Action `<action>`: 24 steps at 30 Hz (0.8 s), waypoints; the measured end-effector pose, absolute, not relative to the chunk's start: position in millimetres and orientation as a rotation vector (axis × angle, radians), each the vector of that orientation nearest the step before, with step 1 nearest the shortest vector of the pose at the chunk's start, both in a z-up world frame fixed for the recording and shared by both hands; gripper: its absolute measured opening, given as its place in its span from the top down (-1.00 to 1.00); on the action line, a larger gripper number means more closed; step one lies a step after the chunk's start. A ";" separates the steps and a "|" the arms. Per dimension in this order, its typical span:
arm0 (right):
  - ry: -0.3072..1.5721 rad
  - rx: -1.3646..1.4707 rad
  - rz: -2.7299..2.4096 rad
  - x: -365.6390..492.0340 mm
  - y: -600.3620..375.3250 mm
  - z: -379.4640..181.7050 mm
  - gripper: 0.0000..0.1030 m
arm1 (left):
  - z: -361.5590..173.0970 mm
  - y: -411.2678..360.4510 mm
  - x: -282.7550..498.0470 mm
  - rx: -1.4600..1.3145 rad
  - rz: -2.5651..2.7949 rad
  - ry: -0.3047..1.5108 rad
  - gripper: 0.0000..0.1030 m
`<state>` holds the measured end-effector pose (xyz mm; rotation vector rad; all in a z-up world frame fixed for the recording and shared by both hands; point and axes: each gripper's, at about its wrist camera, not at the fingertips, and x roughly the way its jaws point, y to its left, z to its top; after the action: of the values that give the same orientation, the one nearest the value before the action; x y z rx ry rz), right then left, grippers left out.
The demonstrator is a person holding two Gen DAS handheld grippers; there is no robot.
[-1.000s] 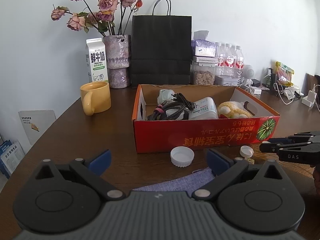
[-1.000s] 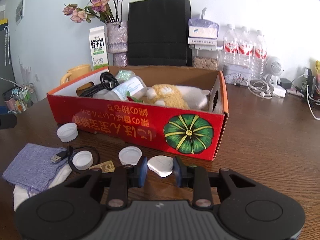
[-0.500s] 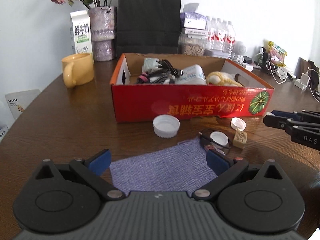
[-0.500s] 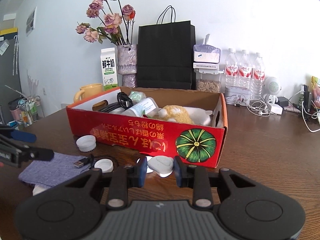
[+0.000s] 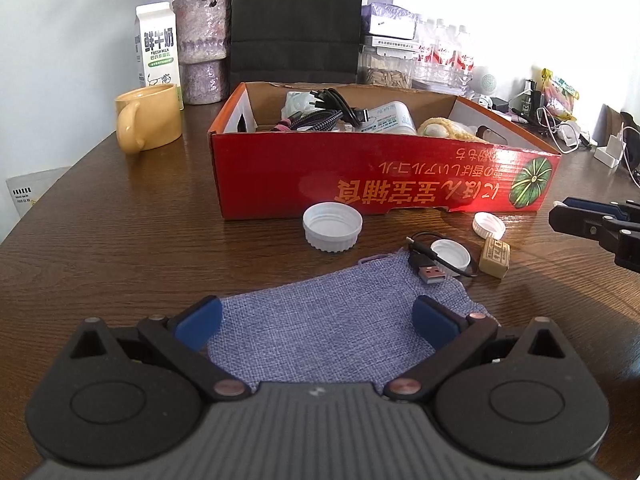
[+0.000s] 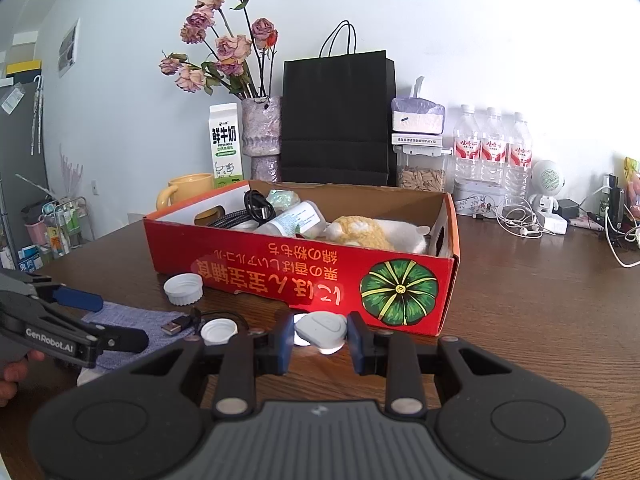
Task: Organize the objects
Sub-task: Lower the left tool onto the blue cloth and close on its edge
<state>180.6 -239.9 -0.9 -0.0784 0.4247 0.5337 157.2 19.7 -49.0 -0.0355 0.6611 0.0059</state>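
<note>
Right hand-held gripper (image 6: 319,338) clamping white piece (image 6: 320,329) beside red box (image 6: 256,276), left hand-held gripper (image 5: 316,322) wide over cloth (image 5: 320,332)

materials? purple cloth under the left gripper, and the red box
Purple cloth: coarse woven fabric, matte; open weave grid shows, likely linen or burlap-like. Red box: corrugated cardboard, printed slightly glossy outside, raw brown inside; fluted cut edge visible.

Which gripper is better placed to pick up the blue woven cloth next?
The left gripper. It is open, with the blue woven cloth lying between its pads. The right gripper is shut on a small white object, beside the red cardboard box.
</note>
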 end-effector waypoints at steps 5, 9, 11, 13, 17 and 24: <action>0.422 -0.077 0.532 180.0 -240.2 -0.8 0.47 | -49.4 18.6 155.9 -0.033 0.012 0.656 -0.99; 0.416 -0.074 0.531 179.2 -241.0 -0.2 0.47 | -49.4 17.1 152.1 -0.035 -0.001 0.643 -0.85; 0.416 -0.073 0.532 179.4 -241.3 -0.2 0.47 | -49.4 15.5 149.6 -0.035 -0.006 0.634 -0.74; 0.415 -0.073 0.533 179.5 -241.3 -0.1 0.47 | -49.6 13.9 147.4 -0.035 -0.011 0.626 -0.67; 0.410 -0.069 0.531 179.0 -241.4 0.0 0.47 | -50.2 11.5 144.3 -0.037 -0.023 0.615 -0.49; 0.404 -0.065 0.526 178.9 -242.8 0.1 0.47 | -51.5 6.3 134.6 -0.073 -0.106 0.579 0.39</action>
<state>178.9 -242.8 0.1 -0.0649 0.4044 0.5259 134.6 6.3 -51.5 -0.0727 0.5788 -0.1055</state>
